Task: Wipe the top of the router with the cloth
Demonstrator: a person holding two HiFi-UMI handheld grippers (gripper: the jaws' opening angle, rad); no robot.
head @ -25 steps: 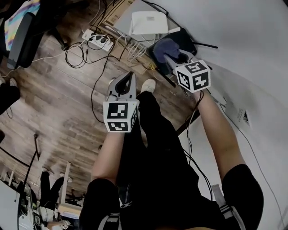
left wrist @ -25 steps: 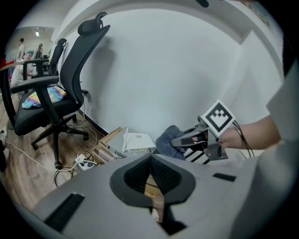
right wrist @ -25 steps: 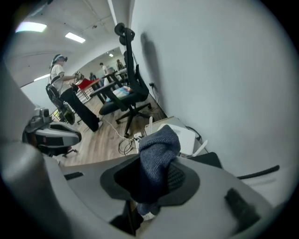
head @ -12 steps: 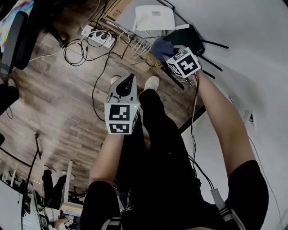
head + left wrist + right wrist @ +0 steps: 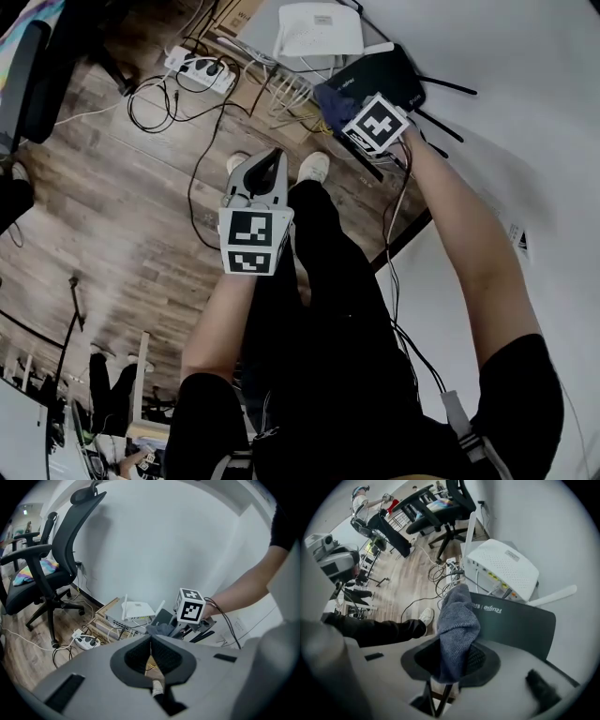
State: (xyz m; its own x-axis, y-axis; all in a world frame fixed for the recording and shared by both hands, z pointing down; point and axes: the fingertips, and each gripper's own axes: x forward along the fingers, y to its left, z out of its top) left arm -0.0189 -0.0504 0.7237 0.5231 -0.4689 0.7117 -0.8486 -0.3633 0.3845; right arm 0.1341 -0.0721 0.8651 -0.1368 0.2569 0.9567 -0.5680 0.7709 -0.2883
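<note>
A black router (image 5: 377,77) (image 5: 515,620) with antennas lies on the floor by the white wall. A blue-grey cloth (image 5: 336,99) (image 5: 457,627) rests on the router's left end, pinched in my right gripper (image 5: 349,114) (image 5: 452,660), which is shut on it. In the left gripper view the cloth (image 5: 159,629) shows beside the right gripper's marker cube (image 5: 190,605). My left gripper (image 5: 263,176) (image 5: 151,656) hangs over the wooden floor above the person's legs, jaws shut and empty.
A white router (image 5: 319,30) (image 5: 501,569) sits on flat boxes (image 5: 105,616) behind the black one. A white power strip (image 5: 199,72) and tangled cables (image 5: 159,108) lie on the wood floor. An office chair (image 5: 51,569) stands at the left. The person's shoes (image 5: 314,167) are near the routers.
My right gripper has carried the cloth up and left across the black router's top towards its left end. The left gripper stays about where it was.
</note>
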